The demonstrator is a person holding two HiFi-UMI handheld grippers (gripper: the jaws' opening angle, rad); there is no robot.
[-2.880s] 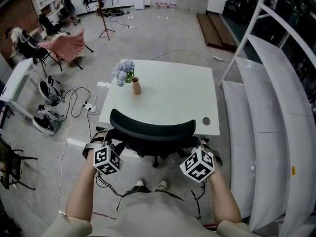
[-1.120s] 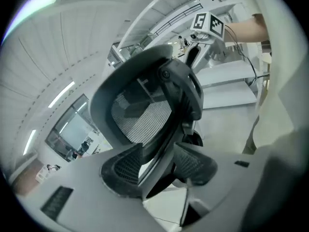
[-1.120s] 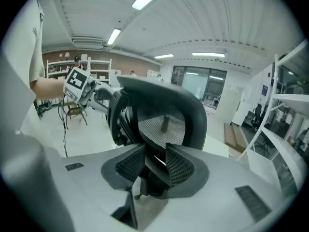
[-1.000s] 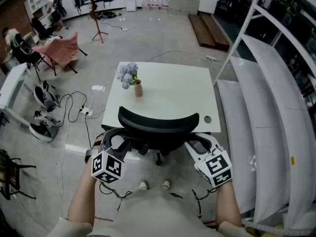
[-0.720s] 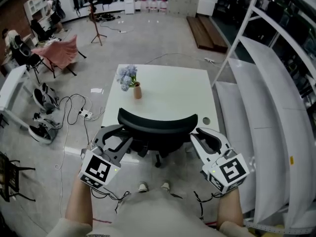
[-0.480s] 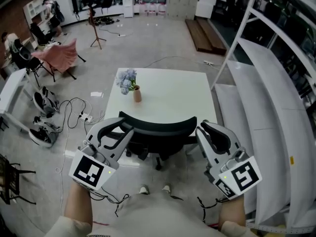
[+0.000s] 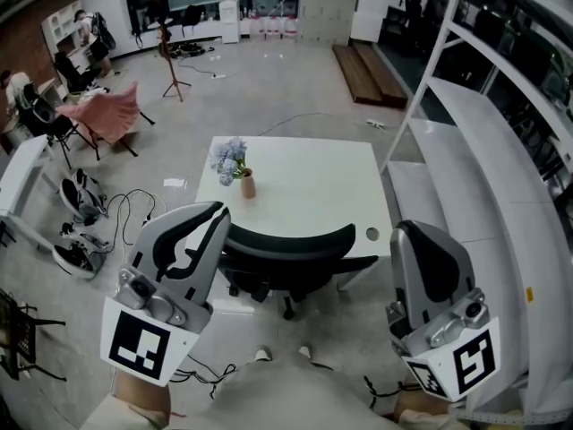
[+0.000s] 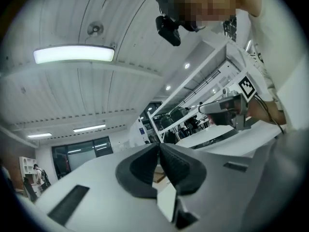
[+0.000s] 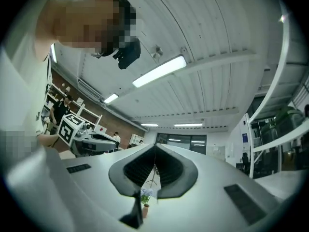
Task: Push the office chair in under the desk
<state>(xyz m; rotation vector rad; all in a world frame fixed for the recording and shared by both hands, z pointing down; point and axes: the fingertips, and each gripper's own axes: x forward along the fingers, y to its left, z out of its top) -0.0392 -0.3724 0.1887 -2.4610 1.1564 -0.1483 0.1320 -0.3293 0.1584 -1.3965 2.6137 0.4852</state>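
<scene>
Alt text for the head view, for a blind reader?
From above: a black office chair sits tucked in at a white desk bearing a vase of flowers. The left claw and right claw, held up near the camera, have just closed on nothing.

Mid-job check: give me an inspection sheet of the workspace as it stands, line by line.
Surface: white desk, bare apart from a vase and a cable hole near its right corner.
Job's things: office chair, backrest close against the desk's near edge, seat seemingly underneath.
Clutter: small vase of flowers on the desk's left part.
Grippers: left gripper and right gripper both off the chair; jaws have just been closing, now together on nothing.
Cables: loose leads on the floor left of the desk.
Surroundings: white shelving at right; pink-draped chair far left.
</scene>
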